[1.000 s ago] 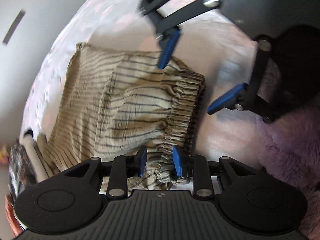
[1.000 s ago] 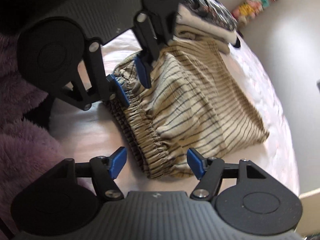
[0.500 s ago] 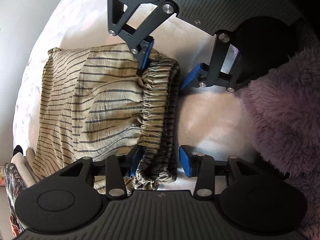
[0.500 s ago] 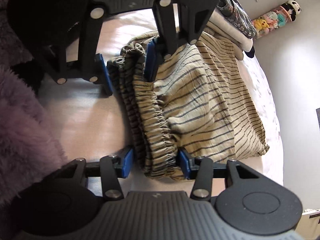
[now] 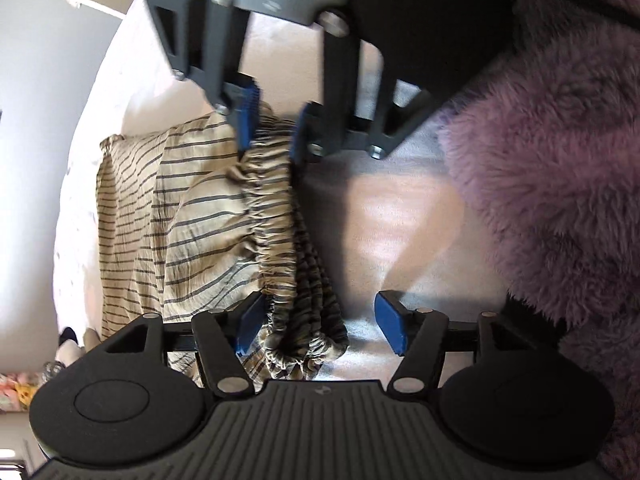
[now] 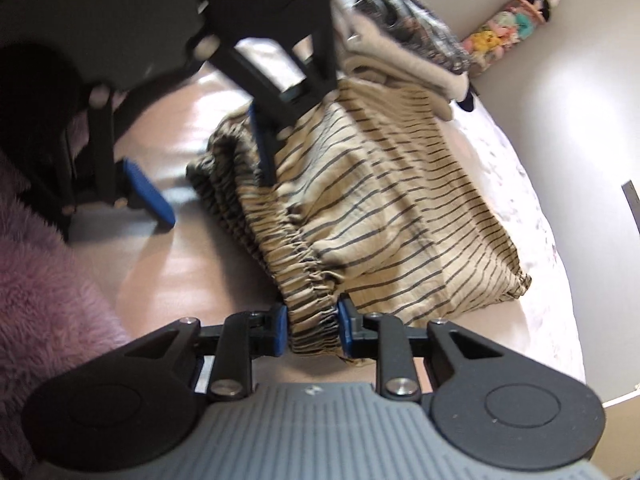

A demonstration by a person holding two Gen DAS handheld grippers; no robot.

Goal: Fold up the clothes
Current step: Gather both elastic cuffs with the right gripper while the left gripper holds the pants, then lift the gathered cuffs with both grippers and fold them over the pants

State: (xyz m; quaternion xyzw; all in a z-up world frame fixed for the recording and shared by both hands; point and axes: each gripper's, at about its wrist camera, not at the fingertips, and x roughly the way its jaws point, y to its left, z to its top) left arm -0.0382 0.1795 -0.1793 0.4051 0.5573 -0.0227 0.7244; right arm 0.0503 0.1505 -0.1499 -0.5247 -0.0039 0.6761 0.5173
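Striped shorts (image 6: pixel 360 216) lie spread on a pale bedsheet (image 6: pixel 172 272), the gathered elastic waistband (image 6: pixel 308 280) toward the person in a purple fleece (image 5: pixel 560 168). The right gripper (image 6: pixel 312 330) is clamped on one end of that waistband, while the left gripper (image 5: pixel 316 326) stands wide apart over the other end, one pad beside the bunched cloth. Thin, crinkled and limp, the fabric looks light and likely to sag, so the thick waistband ends seem the firmest holds.

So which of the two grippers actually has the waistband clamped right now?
The right gripper: its blue pads are pinched onto the striped shorts' elastic waistband. The left gripper gapes open, the bunched waistband end lying loose between its fingers.
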